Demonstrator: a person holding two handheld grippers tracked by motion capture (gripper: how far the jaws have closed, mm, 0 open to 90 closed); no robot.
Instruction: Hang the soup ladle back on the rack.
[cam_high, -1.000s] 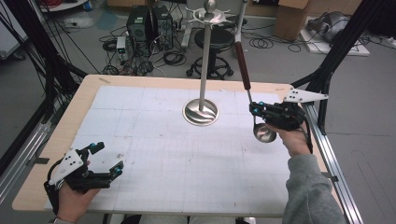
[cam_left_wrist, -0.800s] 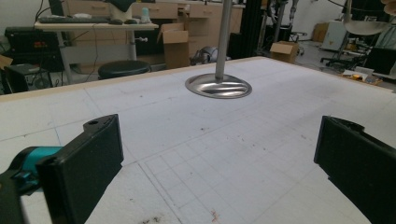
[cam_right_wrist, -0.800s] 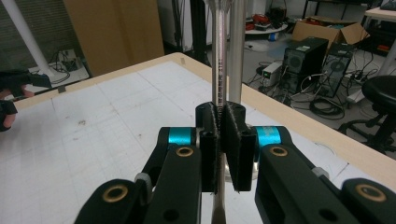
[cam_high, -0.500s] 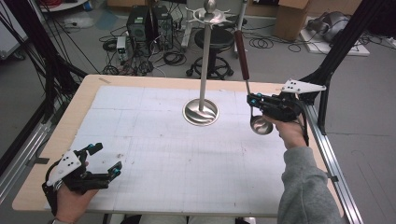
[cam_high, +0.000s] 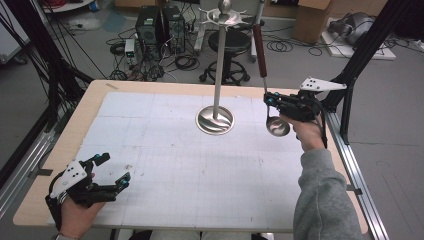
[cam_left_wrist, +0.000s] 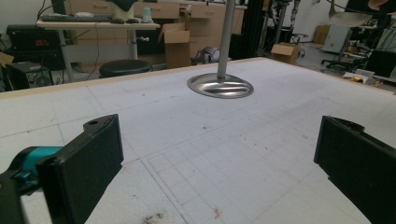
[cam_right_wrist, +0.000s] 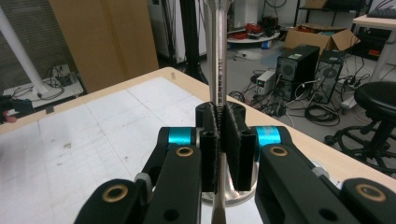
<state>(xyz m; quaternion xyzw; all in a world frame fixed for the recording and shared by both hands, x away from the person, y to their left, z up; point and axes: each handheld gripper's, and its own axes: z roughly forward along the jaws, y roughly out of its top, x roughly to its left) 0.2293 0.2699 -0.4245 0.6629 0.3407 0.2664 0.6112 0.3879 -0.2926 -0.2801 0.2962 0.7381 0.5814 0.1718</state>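
At right of centre in the high view, the right gripper (cam_high: 267, 98) clamps the slim steel shank of a brown-handled metal ladle (cam_high: 276, 125), held upright beside the chrome hanging stand (cam_high: 215, 120) (rigid, slick, likely bowl-heavy; grip mid-shank). The left gripper (cam_high: 112, 170) rests with jaws apart, lower left.

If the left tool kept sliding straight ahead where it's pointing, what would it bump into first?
Probably the round metal base of the stand. The open left tool points across bare white mat toward it, though it may pass just beside it.

Computer towers (cam_high: 160, 22); stool (cam_high: 229, 42); cardboard box (cam_high: 311, 20)
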